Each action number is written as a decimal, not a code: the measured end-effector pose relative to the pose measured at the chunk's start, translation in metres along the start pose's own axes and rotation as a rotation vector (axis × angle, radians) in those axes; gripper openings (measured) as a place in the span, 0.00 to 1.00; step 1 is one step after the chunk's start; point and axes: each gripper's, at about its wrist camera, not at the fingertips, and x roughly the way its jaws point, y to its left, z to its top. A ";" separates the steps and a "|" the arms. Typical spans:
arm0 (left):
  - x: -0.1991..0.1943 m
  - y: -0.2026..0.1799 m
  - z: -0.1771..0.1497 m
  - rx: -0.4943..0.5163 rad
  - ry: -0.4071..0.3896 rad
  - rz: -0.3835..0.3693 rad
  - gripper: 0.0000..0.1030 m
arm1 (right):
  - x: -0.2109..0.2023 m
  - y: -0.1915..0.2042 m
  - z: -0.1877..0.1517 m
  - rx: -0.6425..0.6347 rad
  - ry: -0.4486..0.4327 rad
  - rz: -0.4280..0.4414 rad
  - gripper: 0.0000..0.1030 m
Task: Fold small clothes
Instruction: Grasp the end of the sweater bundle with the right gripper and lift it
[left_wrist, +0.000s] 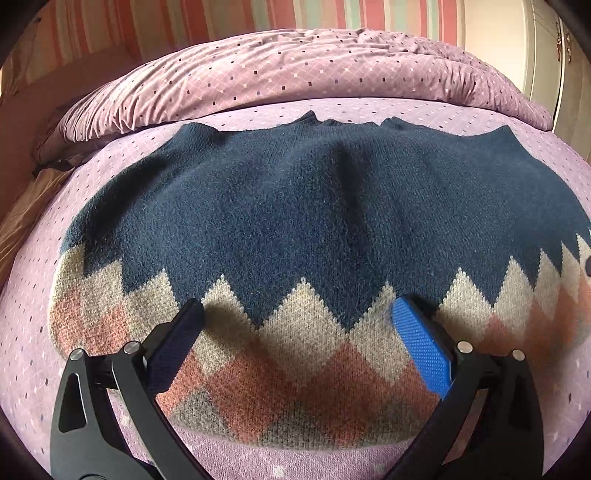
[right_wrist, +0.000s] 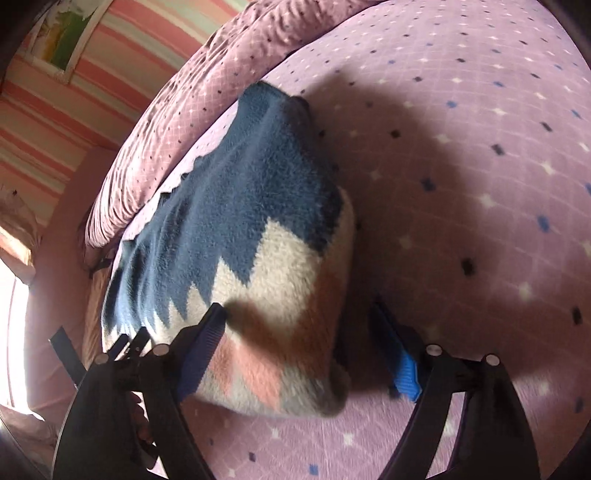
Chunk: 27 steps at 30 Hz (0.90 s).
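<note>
A small knitted sweater lies flat on the purple bed cover. It is navy at the top with a beige, pink and grey diamond band along the near hem. My left gripper is open and empty, its blue pads just above the middle of the hem. In the right wrist view the sweater shows its right side edge and near corner. My right gripper is open, with the jaws standing either side of that corner, not closed on it.
A rolled purple duvet lies along the far side of the bed beyond the sweater's neck; it also shows in the right wrist view. A striped wall is behind. The other gripper shows at the left.
</note>
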 end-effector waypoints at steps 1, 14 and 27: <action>0.000 0.000 0.000 -0.003 0.000 -0.003 0.97 | 0.002 0.001 0.002 0.005 0.000 0.009 0.79; -0.004 0.004 -0.004 -0.028 -0.033 -0.022 0.97 | 0.003 0.019 0.007 -0.041 -0.017 0.120 0.32; -0.018 0.019 -0.001 -0.095 -0.057 -0.058 0.97 | -0.051 0.127 0.017 -0.254 -0.166 0.282 0.29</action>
